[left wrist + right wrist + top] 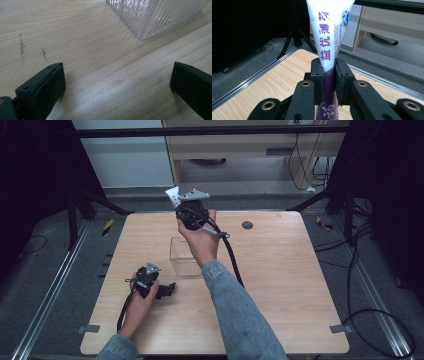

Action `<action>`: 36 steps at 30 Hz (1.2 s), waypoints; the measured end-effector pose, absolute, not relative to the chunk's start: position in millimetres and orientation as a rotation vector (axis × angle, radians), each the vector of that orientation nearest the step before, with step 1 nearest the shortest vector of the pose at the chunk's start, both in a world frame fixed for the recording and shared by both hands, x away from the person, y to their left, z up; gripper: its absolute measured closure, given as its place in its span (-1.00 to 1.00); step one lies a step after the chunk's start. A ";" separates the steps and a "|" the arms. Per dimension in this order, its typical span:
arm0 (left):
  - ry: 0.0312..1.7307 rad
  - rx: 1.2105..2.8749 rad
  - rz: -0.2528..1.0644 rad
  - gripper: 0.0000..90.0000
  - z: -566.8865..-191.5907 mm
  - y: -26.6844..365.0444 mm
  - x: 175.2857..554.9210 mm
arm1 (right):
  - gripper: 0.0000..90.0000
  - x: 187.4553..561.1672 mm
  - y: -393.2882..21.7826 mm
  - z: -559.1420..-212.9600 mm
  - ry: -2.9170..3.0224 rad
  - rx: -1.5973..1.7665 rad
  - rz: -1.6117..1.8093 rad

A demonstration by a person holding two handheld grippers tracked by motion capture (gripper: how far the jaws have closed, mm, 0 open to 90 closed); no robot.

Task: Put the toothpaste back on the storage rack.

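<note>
Denim sleeves come in at the near edge of the high view, and the left gripper [169, 289] rests low on the wooden table [280, 285] at near left, its jaws pointing toward the clear plastic container [185, 257] that stands just beside it, at the middle of the table. Farther off, the right gripper [176, 199] is held up above the table's far edge, beyond the container, with a white toothpaste tube [172, 195] sticking out of it. Judged from this, the pick-up is done and the placing is left: the tube is in the air and the container looks empty, so the tube probably has yet to be brought back and lowered into it. A small dark disc [247, 225] lies on the far right part of the table, well apart from the work, and a black cable [232, 257] trails from the raised gripper across the wood. In the left gripper view, the jaws stand wide apart with nothing between them but bare table, and a ribbed corner of the container [152, 17] shows ahead, near but not touching. In the right gripper view, the jaws are clamped tight on the tube [329, 32], which rises between them with its flat crimped end up, purple lettering down its white side. Nothing blocks the container's open top; the right forearm crosses just above it.
</note>
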State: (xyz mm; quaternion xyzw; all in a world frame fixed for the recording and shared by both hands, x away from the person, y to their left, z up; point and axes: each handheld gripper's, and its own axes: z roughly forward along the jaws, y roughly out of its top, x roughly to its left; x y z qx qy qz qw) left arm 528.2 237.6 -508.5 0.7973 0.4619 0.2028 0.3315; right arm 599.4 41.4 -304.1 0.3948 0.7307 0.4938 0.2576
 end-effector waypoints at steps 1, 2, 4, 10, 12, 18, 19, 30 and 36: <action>1.207 2.083 0.530 -1.00 -508.6 237.6 528.2 | 0.74 599.4 41.8 -305.0 1.980 1.072 1.340; 1.207 2.083 0.530 -1.00 -508.6 237.6 528.2 | 0.74 599.2 42.6 -306.4 1.981 1.071 1.340; 1.207 2.084 0.530 -1.00 -508.6 237.6 528.2 | 0.74 598.6 43.6 -308.1 1.985 1.072 1.339; 1.206 2.086 0.529 -1.00 -508.5 237.6 528.2 | 0.74 597.7 45.8 -313.9 1.986 1.075 1.345; 1.206 2.086 0.529 -1.00 -508.5 237.6 528.2 | 0.74 597.6 46.1 -316.3 1.985 1.074 1.346; 1.206 2.086 0.529 -1.00 -508.5 237.7 528.2 | 0.74 597.8 47.4 -321.2 1.991 1.073 1.342; 1.206 2.086 0.529 -1.00 -508.5 237.7 528.2 | 0.74 597.7 47.6 -321.7 1.991 1.073 1.344; 1.206 2.086 0.529 -1.00 -508.5 237.7 528.2 | 0.74 598.4 50.2 -326.0 1.993 1.075 1.344; 1.206 2.086 0.528 -1.00 -508.5 237.7 528.2 | 0.74 597.8 50.8 -330.9 1.998 1.074 1.342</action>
